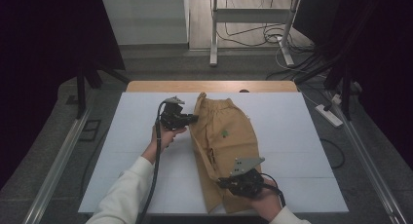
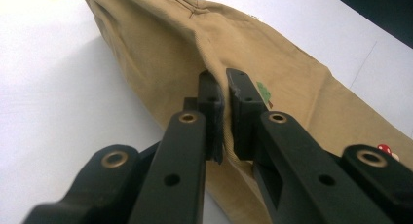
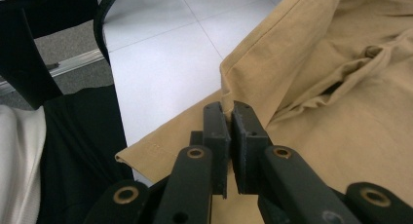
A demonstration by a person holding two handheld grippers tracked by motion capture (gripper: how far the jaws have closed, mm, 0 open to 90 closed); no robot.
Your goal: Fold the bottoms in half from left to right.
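While both hands work at the white table (image 1: 292, 136), a pair of tan trousers (image 1: 229, 146) lies lengthwise down the table's middle, its elastic waistband at the far end near the wooden strip and its leg hems at the near edge, close to the person. A small green motif (image 1: 225, 133) sits on the trousers roughly halfway along, and the left gripper view shows it just past the jaw tips, with a tiny red-and-white mushroom print (image 2: 385, 149) farther along the cloth.

The left gripper (image 1: 191, 119) meets the trousers at their left edge, a little below the waistband; its jaws are clamped on a raised fold of the tan fabric, which shows pinched in the narrow slit between the two pads (clearest in the left gripper view). The hand (image 1: 164, 135) holding it rests on the table just left of the trousers, a white sleeve trailing back toward the near edge.

The right gripper (image 1: 225, 181) sits at the lower part of the trousers, near the hems, with its grey three-cornered plate (image 1: 247, 164) on top. In the right gripper view its jaws (image 3: 230, 131) are pressed together on the folded edge of a trouser leg, the stitched hem lying just to their left.
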